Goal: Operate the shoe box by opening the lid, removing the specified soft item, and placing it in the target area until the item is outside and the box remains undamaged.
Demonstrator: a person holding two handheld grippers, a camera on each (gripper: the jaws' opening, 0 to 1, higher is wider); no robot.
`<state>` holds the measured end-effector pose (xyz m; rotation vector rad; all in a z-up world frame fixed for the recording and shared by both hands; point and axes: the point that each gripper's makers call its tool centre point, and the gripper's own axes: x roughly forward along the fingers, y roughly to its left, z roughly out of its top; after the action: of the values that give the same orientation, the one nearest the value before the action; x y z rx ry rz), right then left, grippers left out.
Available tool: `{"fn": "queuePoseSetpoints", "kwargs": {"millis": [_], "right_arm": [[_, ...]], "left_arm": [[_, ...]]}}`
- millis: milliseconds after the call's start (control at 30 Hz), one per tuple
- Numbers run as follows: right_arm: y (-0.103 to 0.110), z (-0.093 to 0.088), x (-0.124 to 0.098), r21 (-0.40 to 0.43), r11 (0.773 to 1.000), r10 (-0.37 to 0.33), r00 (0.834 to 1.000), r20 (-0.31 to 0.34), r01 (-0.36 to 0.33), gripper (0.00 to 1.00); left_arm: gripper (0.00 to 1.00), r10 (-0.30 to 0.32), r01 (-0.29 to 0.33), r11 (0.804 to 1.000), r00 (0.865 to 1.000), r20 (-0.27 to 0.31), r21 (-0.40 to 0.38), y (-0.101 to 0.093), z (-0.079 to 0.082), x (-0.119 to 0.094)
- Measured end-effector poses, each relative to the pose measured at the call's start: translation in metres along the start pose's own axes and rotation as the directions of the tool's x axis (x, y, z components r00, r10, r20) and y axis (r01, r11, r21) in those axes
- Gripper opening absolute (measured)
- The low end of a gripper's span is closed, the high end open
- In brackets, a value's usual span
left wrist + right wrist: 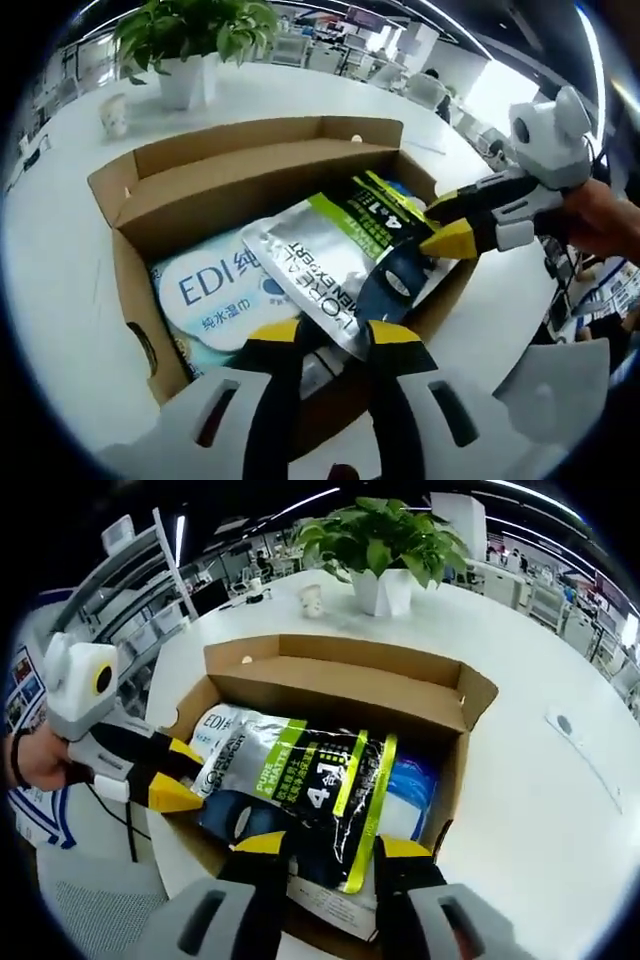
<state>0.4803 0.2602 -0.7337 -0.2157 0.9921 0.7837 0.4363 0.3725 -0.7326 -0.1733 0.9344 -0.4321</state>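
Left gripper view: looking down into open cardboard shoe box (240,190) sitting on white tabletop (60,260), lid flap standing up at far side. Lying inside, silver-and-black pouch (335,255) resting on top of a blue-and-white wipes pack (215,290). Left tool (335,335) pinching near silver edge of pouch, jaws pressed onto it. Right tool (445,225) reaching in from the right, yellow tips closing on pouch's far end. Potted plant (190,45) and small cup (115,115) standing beyond box.

Right gripper view: same shoe box (340,685), pouch (310,780) lying inside across it. Right tool (335,845) gripping pouch's black lower edge. Left tool (185,780) clamping silver end at left. Potted plant (385,550) standing behind.
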Motion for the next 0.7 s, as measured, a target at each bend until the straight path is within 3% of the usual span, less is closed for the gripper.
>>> {"fn": "queuePoseSetpoints", "kwargs": {"millis": [100,267,400,533,700], "right_arm": [[-0.002,0.001,0.0,0.046,0.999,0.009,1.0,0.009,-0.009,0.31],[-0.008,0.003,-0.001,0.084,0.996,-0.007,1.0,0.023,0.005,0.23],[-0.01,0.004,-0.004,0.106,0.994,-0.016,0.999,0.042,0.011,0.15],[-0.013,0.004,-0.008,0.154,0.988,-0.031,0.997,0.072,0.02,0.01],[-0.01,0.004,-0.009,0.177,0.984,-0.026,0.996,0.088,0.01,0.0]], "left_arm": [[0.21,-0.008,0.008,0.999,1.0,0.0,-0.035,-0.001,0.001,0.002],[0.18,-0.02,0.02,0.995,1.0,0.005,-0.102,-0.001,0.0,0.004],[0.15,-0.019,0.02,0.995,1.0,0.01,-0.102,-0.001,0.001,0.003],[0.08,0.0,0.004,0.994,0.999,0.035,-0.112,0.001,0.006,0.001],[0.04,0.003,0.002,0.994,0.999,0.038,-0.113,0.002,0.005,0.0]]}}
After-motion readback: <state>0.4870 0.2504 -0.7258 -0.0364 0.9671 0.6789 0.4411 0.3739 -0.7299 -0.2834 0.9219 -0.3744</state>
